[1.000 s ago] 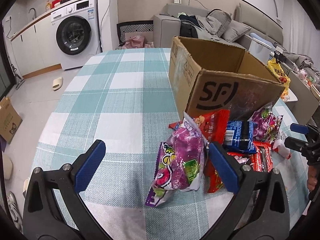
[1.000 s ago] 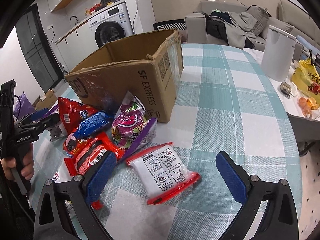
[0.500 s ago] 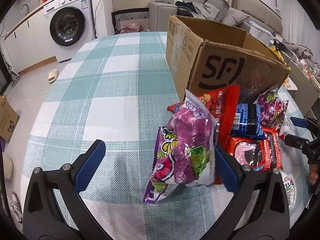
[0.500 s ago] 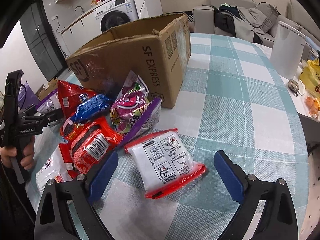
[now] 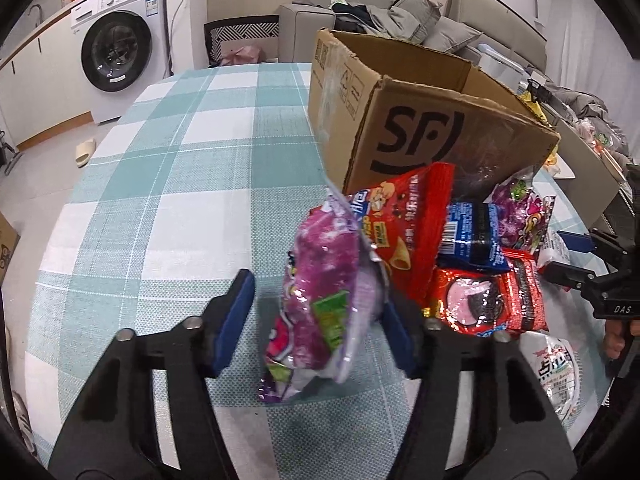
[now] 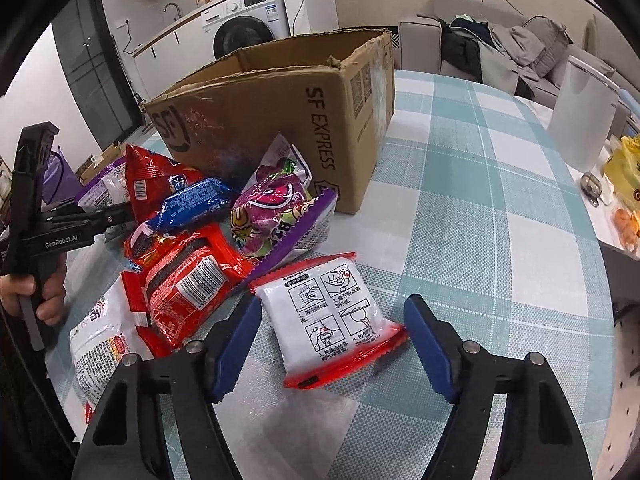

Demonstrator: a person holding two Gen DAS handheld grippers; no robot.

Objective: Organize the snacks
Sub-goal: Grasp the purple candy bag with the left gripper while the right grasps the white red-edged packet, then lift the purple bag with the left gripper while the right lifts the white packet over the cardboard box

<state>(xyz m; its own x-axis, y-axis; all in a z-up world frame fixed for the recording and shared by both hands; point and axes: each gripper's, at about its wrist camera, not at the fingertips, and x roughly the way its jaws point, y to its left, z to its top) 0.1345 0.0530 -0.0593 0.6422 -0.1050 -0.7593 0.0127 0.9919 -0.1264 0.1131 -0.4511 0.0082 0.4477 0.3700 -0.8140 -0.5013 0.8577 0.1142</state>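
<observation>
A pile of snack bags lies on the checked tablecloth in front of an open cardboard box (image 5: pixel 420 120), also in the right wrist view (image 6: pixel 280 108). My left gripper (image 5: pixel 316 320) is partly closed around a purple candy bag (image 5: pixel 324 300); its right pad touches the bag, the left pad stands apart. My right gripper (image 6: pixel 332 344) is open, its fingers on either side of a white packet with red edges (image 6: pixel 332 320) lying flat. Behind are a red chip bag (image 5: pixel 404 232), a blue packet (image 5: pixel 472 236) and a red packet (image 5: pixel 488 300).
A second purple candy bag (image 6: pixel 276 208) leans by the box. A white-and-red bag (image 6: pixel 108 344) lies at the pile's left. A white appliance (image 6: pixel 580 116) and a yellow bag (image 6: pixel 624 180) stand at the right table edge. A washing machine (image 5: pixel 116 44) is behind.
My left gripper has moved forward around the purple candy bag and its fingers have narrowed. My right gripper has moved forward so its fingers flank the white packet, and narrowed slightly.
</observation>
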